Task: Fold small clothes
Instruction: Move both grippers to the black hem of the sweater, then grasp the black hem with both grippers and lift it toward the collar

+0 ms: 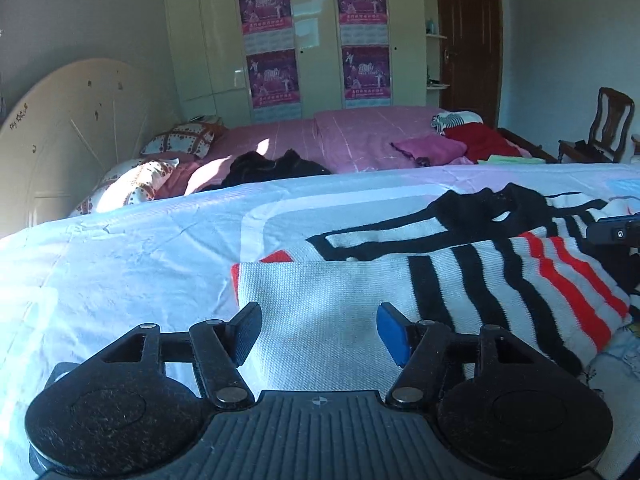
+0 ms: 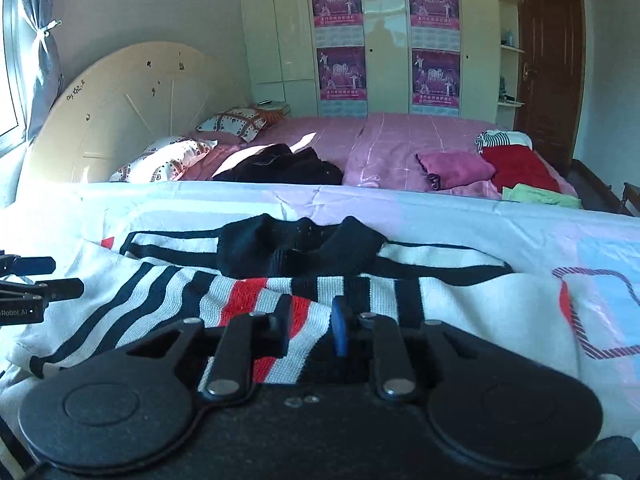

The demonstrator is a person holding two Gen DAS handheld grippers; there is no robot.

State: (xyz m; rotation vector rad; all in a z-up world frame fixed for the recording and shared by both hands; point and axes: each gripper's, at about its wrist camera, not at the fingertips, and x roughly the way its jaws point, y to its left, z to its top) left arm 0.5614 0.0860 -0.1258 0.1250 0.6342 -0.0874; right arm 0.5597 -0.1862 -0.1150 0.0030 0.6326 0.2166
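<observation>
A small white knit sweater (image 1: 420,280) with black and red stripes and a black collar lies on the light bedspread, one part folded over its front. My left gripper (image 1: 318,330) is open and empty, low over the sweater's white left part. My right gripper (image 2: 312,326) is nearly closed on a fold of the striped knit (image 2: 304,320), which runs between its fingers. The sweater also fills the middle of the right wrist view (image 2: 280,292). The left gripper shows at the left edge of the right wrist view (image 2: 36,284).
The light bedspread (image 1: 140,248) covers the near surface. Behind it a pink bed (image 1: 348,136) holds pillows (image 1: 132,184), a black garment (image 1: 272,168), and pink, red and green folded clothes (image 2: 516,168). A wardrobe with posters (image 2: 384,40), a door and a chair (image 1: 604,128) stand beyond.
</observation>
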